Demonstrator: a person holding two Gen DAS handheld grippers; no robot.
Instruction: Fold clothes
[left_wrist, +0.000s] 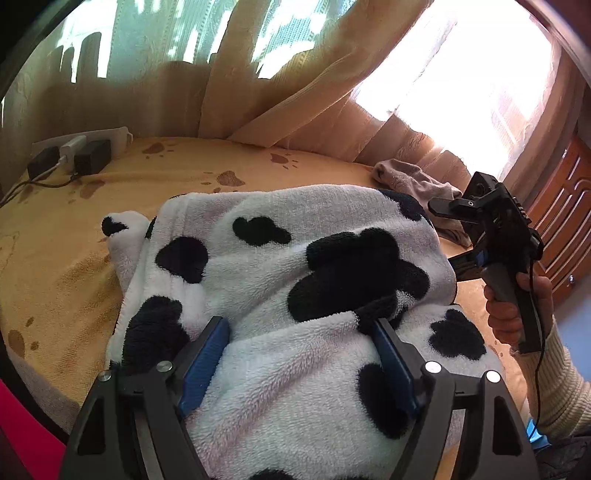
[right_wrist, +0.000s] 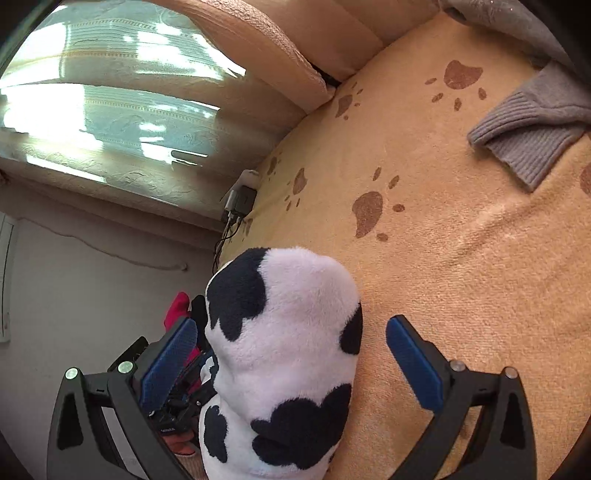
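A fluffy white garment with black cow spots (left_wrist: 280, 280) lies bunched and partly folded on a yellow bed cover with brown paw prints (left_wrist: 66, 236). My left gripper (left_wrist: 299, 343) is open, its blue pads either side of the garment's near fold, pressing into it. My right gripper (left_wrist: 456, 236) shows at the garment's right edge, held in a hand. In the right wrist view the right gripper (right_wrist: 291, 343) is open, with a raised hump of the garment (right_wrist: 284, 332) between its blue pads (right_wrist: 410, 362), not pinched.
A grey knitted garment (right_wrist: 535, 136) lies at the far right of the bed; it also shows in the left wrist view (left_wrist: 417, 184). A power strip with black adapters (left_wrist: 70, 155) sits at the bed's far left. Beige curtains (left_wrist: 295, 74) hang behind. A wooden door (left_wrist: 565, 206) stands right.
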